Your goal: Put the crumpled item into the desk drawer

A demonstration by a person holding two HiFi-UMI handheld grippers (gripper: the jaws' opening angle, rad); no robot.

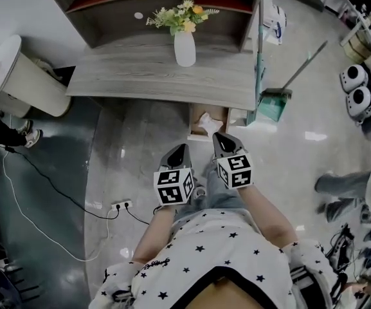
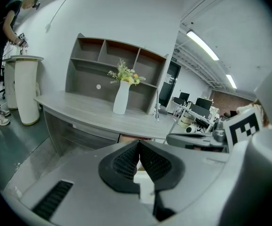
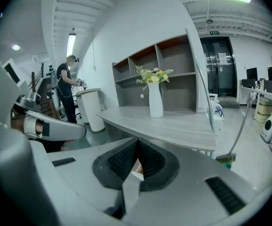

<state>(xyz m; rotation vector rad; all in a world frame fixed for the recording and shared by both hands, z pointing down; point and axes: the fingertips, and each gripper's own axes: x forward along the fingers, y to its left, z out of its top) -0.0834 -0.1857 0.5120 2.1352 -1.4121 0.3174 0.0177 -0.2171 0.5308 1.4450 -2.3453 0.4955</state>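
Your right gripper (image 1: 221, 139) has its dark jaws pressed together with nothing between them, and your left gripper (image 1: 180, 150) is the same: pads meeting, empty. The white crumpled paper-like wad (image 1: 209, 122) is in neither gripper. It lies inside the open brown-walled desk drawer (image 1: 192, 124), which is pulled out from under the front edge of the grey wood-grain desk (image 1: 140, 76), below and slightly right of the tall white vase of yellow flowers (image 1: 184, 47). In the head view the wad sits just beyond the tips of your right gripper and a little to their left, so that hand is clearly the nearer one; the left gripper hangs further back and off to the drawer's left side. The wad looks like a rounded lump with no clear long axis, and the drawer runs straight away from you, in under the desktop. The placing looks done, so what remains is probably shutting the drawer, a push along that line, with the right gripper best placed for it.
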